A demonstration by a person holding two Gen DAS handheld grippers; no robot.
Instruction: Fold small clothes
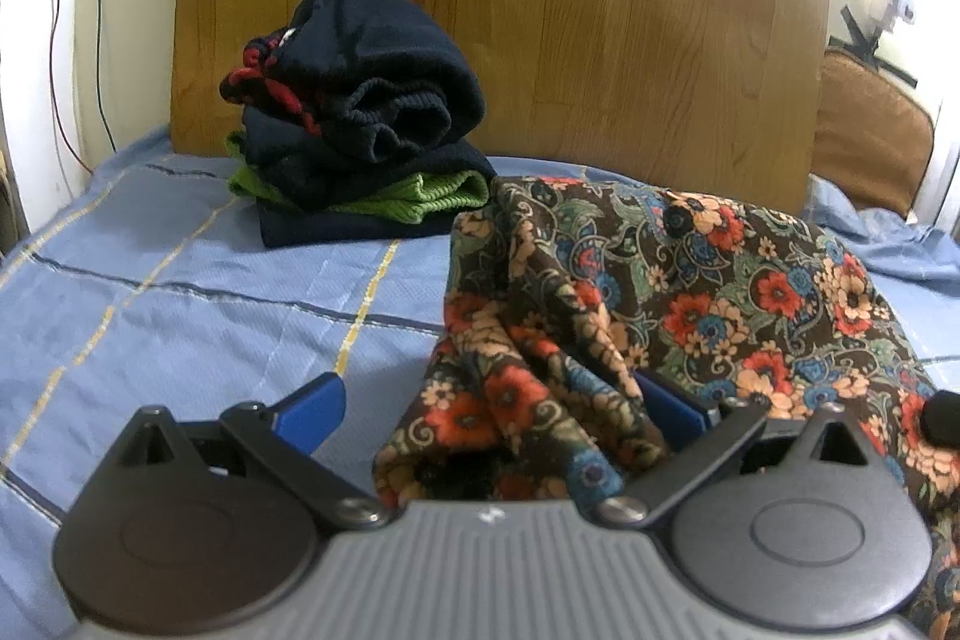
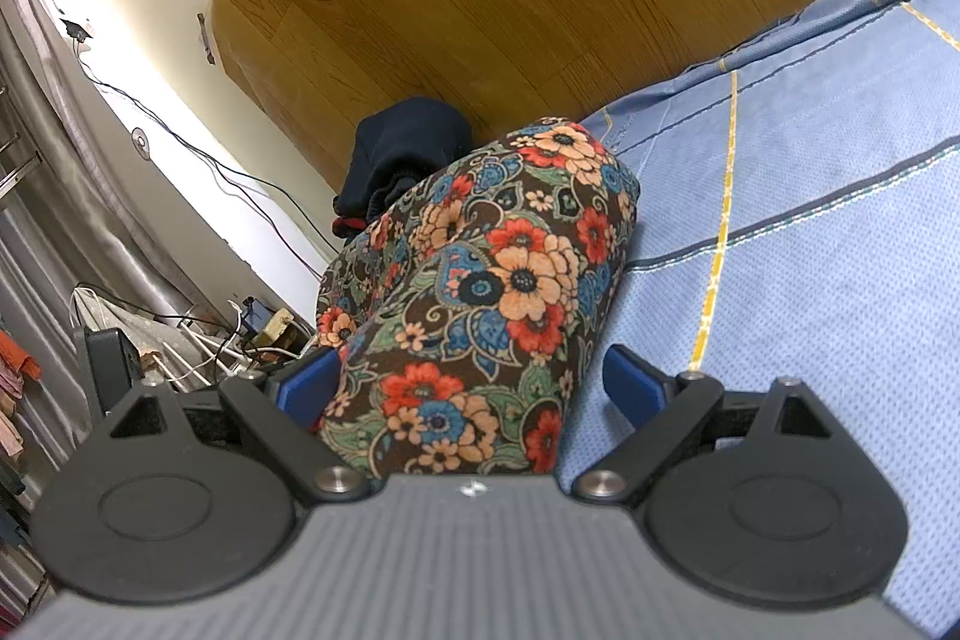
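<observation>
The cloth lies on the bed, just right of the stack and nearer the camera. Behind the stack stands the headboard; both grippers straddle the cloth's near edge

Open blue checked bedsheet left of bunched floral fabric; blocked behind by stacked dark and green folded clothes against wooden headboard.

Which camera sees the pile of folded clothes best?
The left wrist view: the pile of folded clothes sits whole on the bed. In the right wrist view, the flowery cloth hides all but a dark top.
</observation>
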